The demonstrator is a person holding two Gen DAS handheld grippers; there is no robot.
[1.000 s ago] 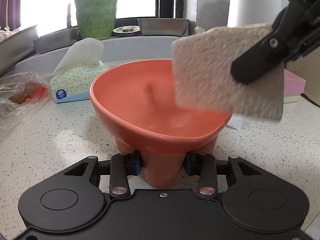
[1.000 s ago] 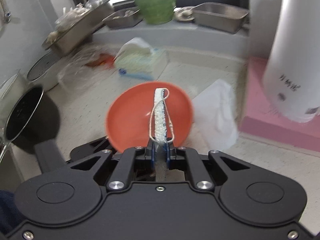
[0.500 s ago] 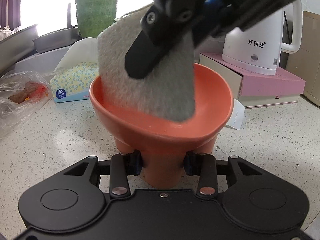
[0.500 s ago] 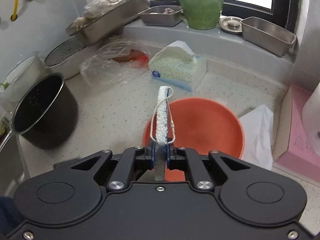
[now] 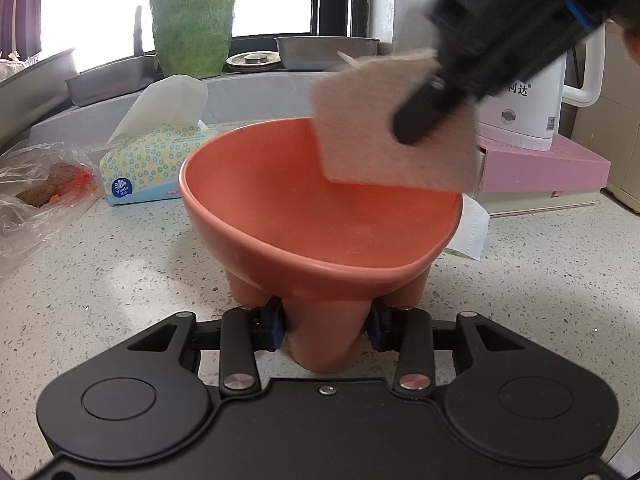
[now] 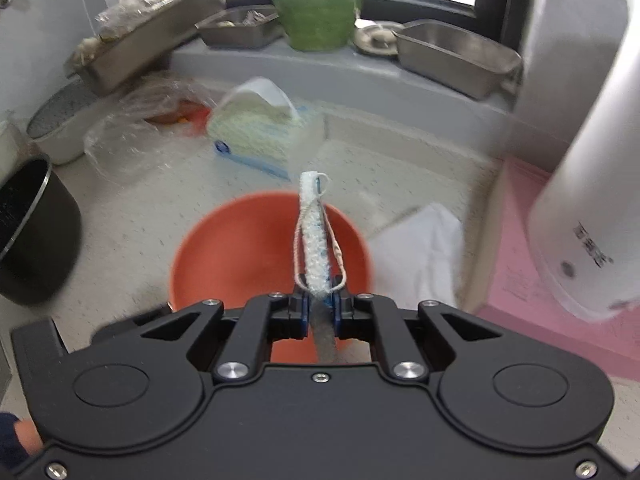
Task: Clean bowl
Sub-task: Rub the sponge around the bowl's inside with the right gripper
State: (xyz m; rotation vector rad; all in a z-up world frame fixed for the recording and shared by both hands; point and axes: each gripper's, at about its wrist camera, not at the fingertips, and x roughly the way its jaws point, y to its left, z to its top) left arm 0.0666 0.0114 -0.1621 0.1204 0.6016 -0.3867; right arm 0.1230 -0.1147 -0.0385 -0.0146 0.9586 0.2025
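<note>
An orange footed bowl stands on the speckled counter, and my left gripper is shut on its foot, blue pads pressing both sides. My right gripper is shut on a flat scrubbing pad, seen edge-on over the bowl in the right wrist view. In the left wrist view the pad hangs as a beige square over the bowl's far right rim, with the right gripper's black finger across it. Whether the pad touches the bowl's inner wall I cannot tell.
A tissue box and a plastic bag lie left of the bowl. A white kettle sits on a pink box at the right, with a paper tissue beside the bowl. A dark pot stands far left; steel trays and a green vase line the sill.
The right gripper swept the pad from the bowl's right to its left side and back to the right rim. The left gripper and bowl stayed put.
</note>
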